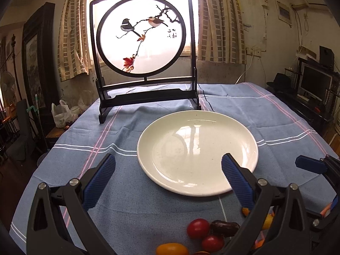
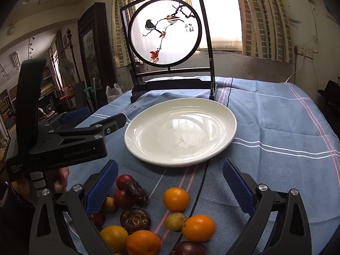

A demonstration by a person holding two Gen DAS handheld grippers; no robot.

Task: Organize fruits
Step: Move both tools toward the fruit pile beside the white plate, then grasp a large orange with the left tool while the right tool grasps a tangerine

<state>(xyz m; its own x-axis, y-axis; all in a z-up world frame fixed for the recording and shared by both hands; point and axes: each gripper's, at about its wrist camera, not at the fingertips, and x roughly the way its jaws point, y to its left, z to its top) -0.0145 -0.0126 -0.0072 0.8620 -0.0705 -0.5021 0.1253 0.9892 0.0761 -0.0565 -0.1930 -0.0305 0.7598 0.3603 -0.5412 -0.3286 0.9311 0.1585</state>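
We see left gripper (image 1: 167,170) jaws wide open, empty | right gripper (image 2: 170,175) same | plate (image 2: 180,127) ahead | fruits (image 2: 176,198) between right jaws

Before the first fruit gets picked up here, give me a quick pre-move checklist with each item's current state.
1. Plate free to receive fruit: ok, nothing lies on it.
2. Right gripper open and free of any fruit: ok, jaws wide apart above the fruit pile.
3. Left gripper open and free of any fruit: ok, jaws apart near the plate's front rim.
4. Fruit within the right gripper's span: ok, an orange sits between its fingers.
5. Screen clear of the path: ok, it stands behind the plate.
6. Cable among the fruit: cannot tell whether it would snag.
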